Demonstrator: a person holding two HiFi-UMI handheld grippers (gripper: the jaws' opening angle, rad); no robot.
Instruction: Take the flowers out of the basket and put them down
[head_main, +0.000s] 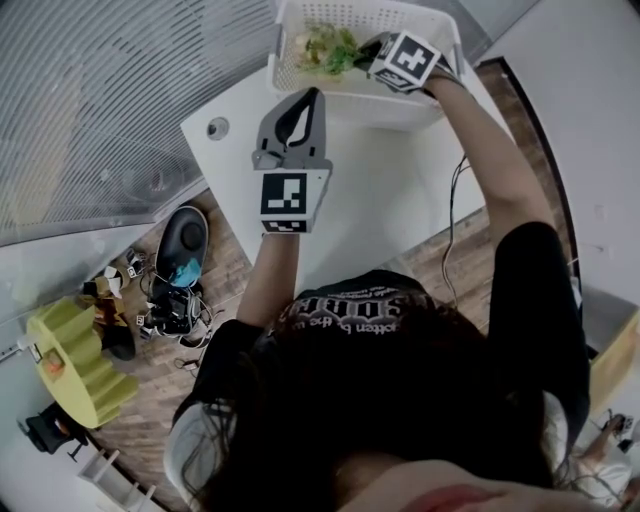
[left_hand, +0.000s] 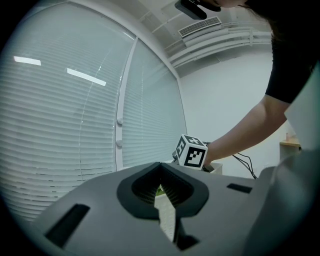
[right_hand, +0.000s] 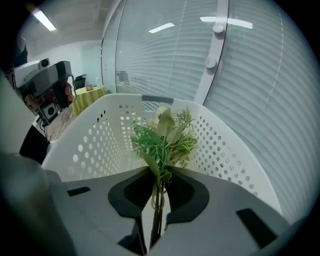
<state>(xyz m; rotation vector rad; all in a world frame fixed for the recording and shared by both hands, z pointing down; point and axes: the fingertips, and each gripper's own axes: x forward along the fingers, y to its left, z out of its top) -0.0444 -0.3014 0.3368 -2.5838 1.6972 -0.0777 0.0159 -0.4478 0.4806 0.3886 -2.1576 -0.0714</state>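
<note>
A bunch of green flowers (head_main: 325, 48) stands over the white perforated basket (head_main: 400, 105) at the far end of the table. My right gripper (head_main: 365, 50) reaches in from the right and is shut on the stems. In the right gripper view the stems run between the jaws at my right gripper (right_hand: 156, 200), the leafy flowers (right_hand: 162, 137) stick out beyond them, and the basket (right_hand: 225, 150) wall curves behind. My left gripper (head_main: 308, 98) hovers over the table just before the basket, shut and holding nothing. In the left gripper view my left gripper (left_hand: 162, 192) points level towards the right gripper's marker cube (left_hand: 191, 152).
The basket sits on a white table (head_main: 370, 210) with a round grommet (head_main: 217, 127) near its left edge. Window blinds (head_main: 100, 100) run along the left. A cable (head_main: 455, 200) hangs off the table's right side. A yellow stand (head_main: 75, 360) and black gear (head_main: 180, 270) lie on the floor.
</note>
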